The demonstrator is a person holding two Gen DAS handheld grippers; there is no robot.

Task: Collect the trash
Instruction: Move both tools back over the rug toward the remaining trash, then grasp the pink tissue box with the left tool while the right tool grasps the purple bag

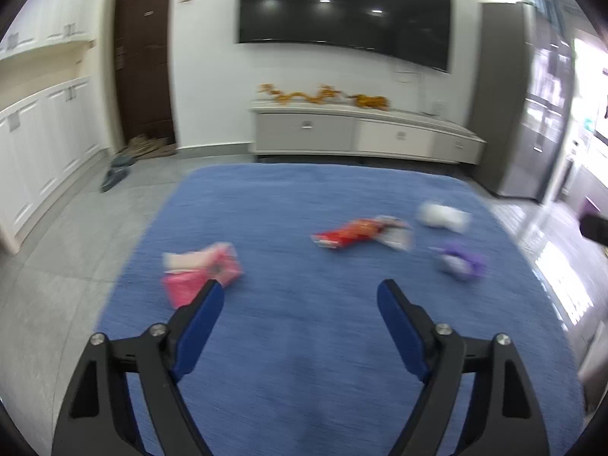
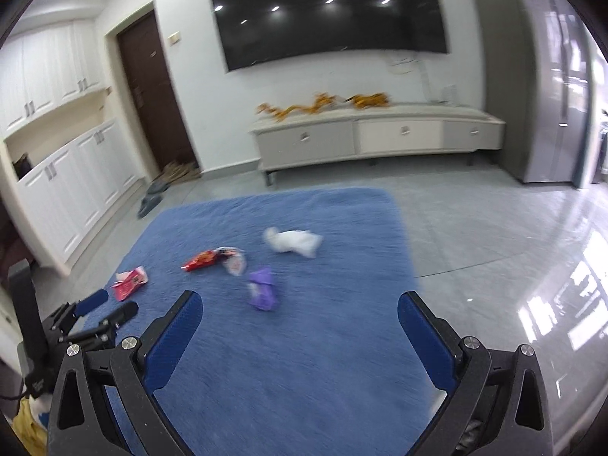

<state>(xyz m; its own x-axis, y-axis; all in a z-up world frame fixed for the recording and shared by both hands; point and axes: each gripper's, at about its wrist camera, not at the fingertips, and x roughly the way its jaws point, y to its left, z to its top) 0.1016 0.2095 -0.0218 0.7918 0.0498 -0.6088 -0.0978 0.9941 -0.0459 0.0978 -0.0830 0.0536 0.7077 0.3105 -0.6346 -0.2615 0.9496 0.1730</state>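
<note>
Big room w/ a grey tile floor (image 2: 494, 235), shiny at the right of the right wrist view. White wall at the back w/ a big black TV (image 1: 344, 11) at the top middle. Under it a long low cabinet (image 1: 364, 133) w/ orange stuff on top. Dark brown door (image 1: 142, 60) at the upper left, white cupboards (image 1: 41, 140) down the left side, a tall grey fridge-like unit (image 2: 547, 87) at the right.

Blue rug (image 1: 304, 342) fills the middle & bottom of both views. Its far edge runs across the middle of the frame. Lots of bare rug in front of the tools, bare floor to the left & right of it.

Trash sits on the rug, pics a bit blurry:
- white wad (image 2: 294, 242), farthest back
- red wrapper (image 1: 355, 232), mid frame
- pink pack (image 1: 201, 269), left, just by the left tool's tip in the left wrist view
- purple wad (image 2: 262, 288), nearest the right tool

All 4 lie apart from each other.

Left gripper (image 1: 300, 296) tips down at the rug, fingers spread wide, nothing between them. Right gripper (image 2: 300, 304) also tips down, spread wide, nothing in it. In the right wrist view the left tool shows at the lower left.
</note>
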